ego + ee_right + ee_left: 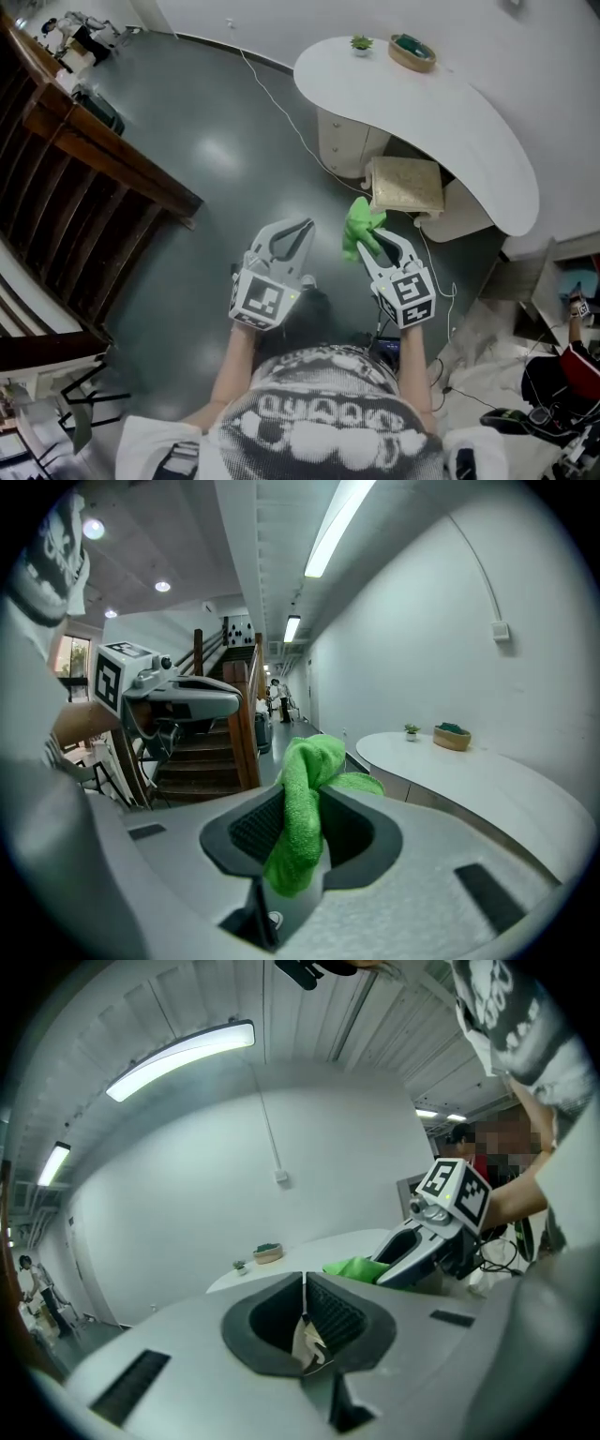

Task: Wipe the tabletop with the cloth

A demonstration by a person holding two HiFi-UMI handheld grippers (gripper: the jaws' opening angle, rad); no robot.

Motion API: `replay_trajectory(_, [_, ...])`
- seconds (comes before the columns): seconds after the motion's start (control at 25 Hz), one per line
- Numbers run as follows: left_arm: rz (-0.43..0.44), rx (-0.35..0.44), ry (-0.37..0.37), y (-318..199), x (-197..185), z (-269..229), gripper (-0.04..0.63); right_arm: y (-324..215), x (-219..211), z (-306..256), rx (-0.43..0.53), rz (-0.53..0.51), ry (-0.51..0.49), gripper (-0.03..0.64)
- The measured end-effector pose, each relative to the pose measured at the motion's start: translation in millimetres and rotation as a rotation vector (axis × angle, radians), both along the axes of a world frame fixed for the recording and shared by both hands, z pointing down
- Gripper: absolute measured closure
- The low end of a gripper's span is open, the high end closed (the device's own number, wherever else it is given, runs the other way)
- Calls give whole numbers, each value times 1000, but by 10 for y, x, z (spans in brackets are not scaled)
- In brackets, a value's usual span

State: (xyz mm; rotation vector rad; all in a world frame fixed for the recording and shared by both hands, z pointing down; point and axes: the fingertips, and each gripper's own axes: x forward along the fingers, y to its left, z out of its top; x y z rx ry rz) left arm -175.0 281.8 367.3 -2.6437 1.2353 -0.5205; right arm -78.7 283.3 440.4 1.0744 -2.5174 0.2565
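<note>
My right gripper point(372, 234) is shut on a bright green cloth point(360, 225), which bunches up out of the jaw tips. In the right gripper view the cloth point(307, 771) hangs pinched between the pads of that gripper point(317, 810). My left gripper point(305, 225) is held beside it, jaws closed tip to tip with nothing in them; its own view shows the left gripper point(304, 1284) with the pads meeting in a thin line. Both are held in the air over the dark floor, short of the white curved tabletop point(441, 122). The tabletop point(487, 780) lies ahead to the right.
A small potted plant point(361, 43) and a wooden bowl point(412, 52) stand at the table's far end. A cushioned stool point(405, 185) and a white cabinet point(345, 141) sit under its edge. Wooden stair railing point(103, 155) runs at left; cables and clutter point(525, 394) lie at right.
</note>
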Motion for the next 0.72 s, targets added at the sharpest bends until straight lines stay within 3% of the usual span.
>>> replay_trajectory(0.44, [50,3,20,-755,-445,-21,584,-721,-458,-16,4,42,20,502])
replay_trajectory(0.72, [81,-13,24,-1165,-251,121,584,-1089,-261,85,-20,75,26,502])
